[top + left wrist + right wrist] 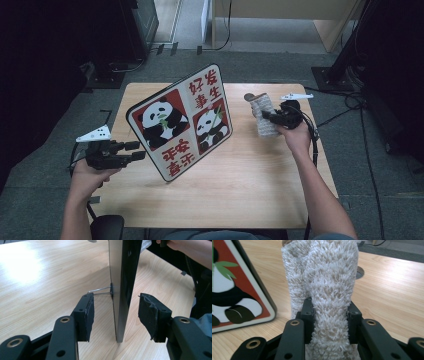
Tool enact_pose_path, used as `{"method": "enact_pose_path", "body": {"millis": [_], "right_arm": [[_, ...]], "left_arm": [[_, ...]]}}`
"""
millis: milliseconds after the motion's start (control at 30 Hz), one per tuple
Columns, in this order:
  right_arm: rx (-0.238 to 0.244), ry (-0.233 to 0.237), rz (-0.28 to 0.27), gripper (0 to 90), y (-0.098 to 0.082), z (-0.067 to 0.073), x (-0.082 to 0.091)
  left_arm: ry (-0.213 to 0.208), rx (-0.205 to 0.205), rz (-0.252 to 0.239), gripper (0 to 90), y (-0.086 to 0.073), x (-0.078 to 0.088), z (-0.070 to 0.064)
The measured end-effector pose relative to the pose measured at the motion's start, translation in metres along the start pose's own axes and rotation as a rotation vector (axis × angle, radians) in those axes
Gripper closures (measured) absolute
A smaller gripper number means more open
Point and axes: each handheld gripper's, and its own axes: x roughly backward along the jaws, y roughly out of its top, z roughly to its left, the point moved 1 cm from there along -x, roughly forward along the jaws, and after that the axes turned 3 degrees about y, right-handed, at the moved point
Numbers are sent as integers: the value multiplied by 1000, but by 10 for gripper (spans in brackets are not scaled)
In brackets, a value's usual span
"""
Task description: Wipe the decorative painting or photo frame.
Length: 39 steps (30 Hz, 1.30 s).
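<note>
Panda sign (181, 122) stands tilted on the table (250, 190), its edge between my left gripper's (134, 150) parted, non-touching pads; my right gripper (267, 116) clamps a fluffy towel roll (263, 119).

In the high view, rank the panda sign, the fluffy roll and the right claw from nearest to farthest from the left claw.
1. Panda sign, just right of the left claw.
2. Fluffy roll, farther right.
3. Right claw, clamped on that roll; too close to separate from it.

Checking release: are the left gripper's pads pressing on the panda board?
No: the left gripper straddles the board edge, with gaps beside both pads.
</note>
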Motion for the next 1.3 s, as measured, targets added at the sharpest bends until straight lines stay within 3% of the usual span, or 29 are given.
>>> {"method": "enact_pose_path", "body": {"millis": [367,500,633,967,1200,1300], "right_arm": [[-20,-74,29,682,-28,-26,6],[-42,-82,40,681,-41,-34,2],[-29,-100,39,673,-50,-40,-4],[-11,-98,59,608,-58,-42,-13],[-11,-91,54,443,-56,-38,-12],[-3,-87,47,417,-55,-36,-9]], "left_arm": [[9,21,-13,466,-6,0,7],[2,12,-20,460,-5,-2,4],[6,9,-17,456,-5,-3,4],[16,11,-11,443,-6,-4,5],[24,9,-8,432,-7,-4,5],[27,10,-11,431,-8,-4,5]]}}
